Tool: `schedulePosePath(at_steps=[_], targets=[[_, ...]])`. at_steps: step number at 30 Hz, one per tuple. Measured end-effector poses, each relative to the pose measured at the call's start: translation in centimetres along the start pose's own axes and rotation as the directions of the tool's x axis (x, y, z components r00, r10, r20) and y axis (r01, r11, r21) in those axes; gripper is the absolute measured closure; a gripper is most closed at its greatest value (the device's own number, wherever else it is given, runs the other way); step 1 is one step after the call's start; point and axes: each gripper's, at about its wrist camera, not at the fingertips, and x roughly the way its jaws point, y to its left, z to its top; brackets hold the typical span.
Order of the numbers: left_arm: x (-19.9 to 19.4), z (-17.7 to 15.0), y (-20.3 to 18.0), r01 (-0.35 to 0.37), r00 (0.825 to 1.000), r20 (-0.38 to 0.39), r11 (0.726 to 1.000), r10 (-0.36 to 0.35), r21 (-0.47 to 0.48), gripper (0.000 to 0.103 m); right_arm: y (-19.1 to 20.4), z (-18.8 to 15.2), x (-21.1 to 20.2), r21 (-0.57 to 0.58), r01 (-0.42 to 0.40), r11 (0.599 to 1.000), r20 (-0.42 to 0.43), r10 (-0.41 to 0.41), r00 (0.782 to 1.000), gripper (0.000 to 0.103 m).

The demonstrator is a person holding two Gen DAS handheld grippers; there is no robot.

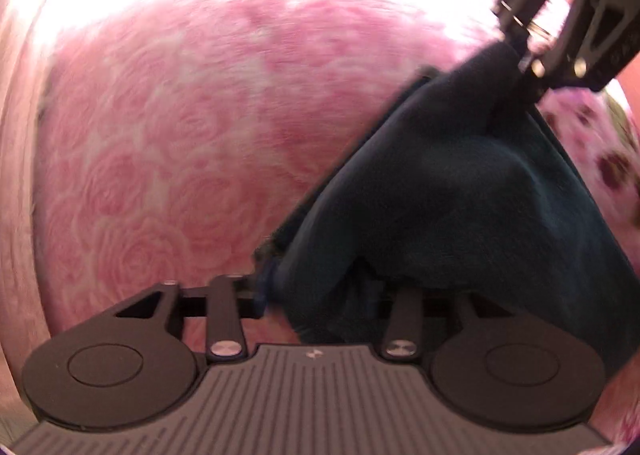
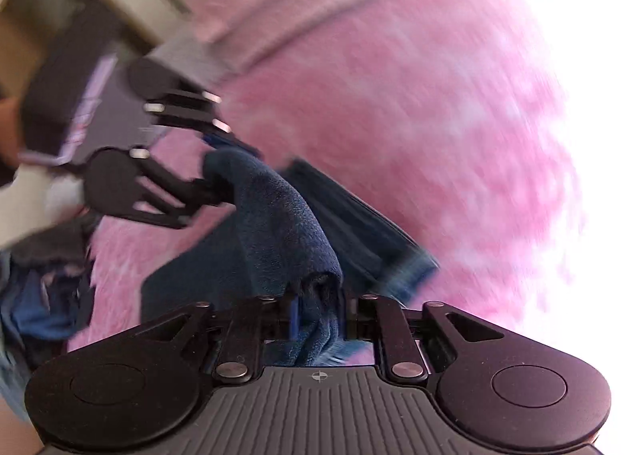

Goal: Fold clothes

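Left gripper [image 1: 320, 299]: jaws stand apart. A thick corner of the dark blue garment [image 1: 452, 199] bulges between and over them in the left wrist view. Blur and the cloth itself hide the pads, so I cannot tell whether they press on the fabric or it only rests there. In the right wrist view the same gripper sits at upper left [image 2: 216, 175], with a bunched end of the cloth at its fingertips.

Right gripper [image 2: 316, 315]: jaws part-way apart, a fold of the garment [image 2: 280, 223] running straight down between them and filling the gap. The cloth hangs taut as a ridge from here up to the left gripper, which reads as a grip, clamped on the fabric. From the left wrist view this gripper enters at top right [image 1: 524, 51], the cloth peaking up to its tips.

Garment: dark navy, fleecy texture, stretched between the two grippers. Its lower layers spread flat on the pink rose-patterned blanket [image 1: 180, 143] beneath; a hemmed edge [image 2: 416, 267] shows at the right in the right wrist view.

Surroundings: the blanket covers most of both views, washed out to white at its far side. A pile of blue and grey clothes [image 2: 44, 295] lies at the left edge of the right wrist view. A floral pink fabric [image 1: 600, 151] shows at the right edge of the left wrist view. Both pictures are motion-blurred.
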Motion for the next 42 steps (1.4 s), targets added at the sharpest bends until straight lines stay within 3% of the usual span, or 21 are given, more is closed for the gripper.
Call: schedulePosePath(at_steps=[2,4,5,8,10,15,17,19,25,28,30,31,33,35,38,42], targets=[[-0.8,-0.9,1.7,0.005,1.000,0.020,0.993,-0.003,-0.118,0.058,-2.1,0.3,0.1,0.069,0.006,0.998,-0.024,-0.004,1.000,0.073],[-1.7,-2.8,3.3,0.027,0.999,0.040,0.967,-0.018,-0.252,0.058,-2.9,0.4,-0.4,0.091,0.026,0.995,-0.014,-0.025,1.000,0.069],[-2.0,-3.6,4.0,0.046,0.998,0.055,0.947,-0.030,-0.318,0.058,-3.0,0.4,-0.8,0.105,0.023,0.994,-0.006,-0.023,1.000,0.062],[-2.3,-5.1,5.2,0.139,0.988,0.131,0.865,-0.086,-0.481,0.058,-2.7,0.3,-1.6,0.158,0.004,0.987,0.034,-0.009,0.999,0.060],[-1.8,-5.3,5.0,0.205,0.974,0.191,0.821,-0.120,-0.532,0.058,-3.0,0.4,-1.2,0.205,-0.004,0.979,0.055,-0.007,0.998,0.060],[2.2,-4.7,5.2,0.330,0.940,0.274,0.753,-0.204,-0.569,0.063,-3.9,0.8,0.1,0.278,0.003,0.961,0.058,-0.019,0.998,0.066],[3.1,-4.9,5.1,0.368,0.927,0.294,0.721,-0.234,-0.587,0.084,-3.7,0.8,0.3,0.258,0.023,0.966,0.052,-0.038,0.998,0.073],[2.5,-5.2,4.5,0.362,0.928,0.299,0.724,-0.222,-0.587,0.095,-3.3,0.8,0.4,0.226,0.042,0.973,0.039,-0.052,0.998,0.080],[-4.3,-9.8,3.7,0.285,0.948,0.304,0.683,-0.096,-0.672,0.095,-0.2,2.7,0.3,0.064,0.008,0.998,0.051,-0.011,0.999,0.083],[-2.6,-10.3,4.3,0.262,0.957,0.278,0.657,-0.081,-0.707,0.094,0.3,3.9,1.5,0.010,-0.026,1.000,0.049,0.025,0.998,0.083],[-0.1,-9.5,5.1,0.257,0.960,0.266,0.654,-0.087,-0.712,0.094,-0.8,4.4,3.3,0.016,0.007,1.000,0.016,-0.007,1.000,0.083],[1.5,-8.8,5.5,0.255,0.963,0.251,0.654,-0.102,-0.712,0.092,-1.4,4.5,4.0,0.025,0.024,0.999,-0.002,-0.023,1.000,0.083],[4.0,-7.5,5.8,0.243,0.968,0.215,0.683,-0.128,-0.689,0.087,-2.2,4.3,4.2,0.035,0.043,0.998,-0.015,-0.042,0.999,0.082],[4.4,-7.2,5.9,0.239,0.970,0.205,0.702,-0.133,-0.671,0.084,-2.6,3.8,3.3,0.048,0.060,0.997,0.000,-0.060,0.998,0.080],[2.8,-8.2,6.1,0.221,0.973,0.202,0.692,-0.110,-0.687,0.081,-2.6,3.4,1.7,0.086,0.089,0.992,0.027,-0.091,0.995,0.072],[-0.7,-10.0,5.5,0.165,0.981,0.190,0.695,-0.042,-0.700,0.085,-0.3,3.3,-0.9,0.033,0.159,0.987,0.136,-0.162,0.977,0.071]])
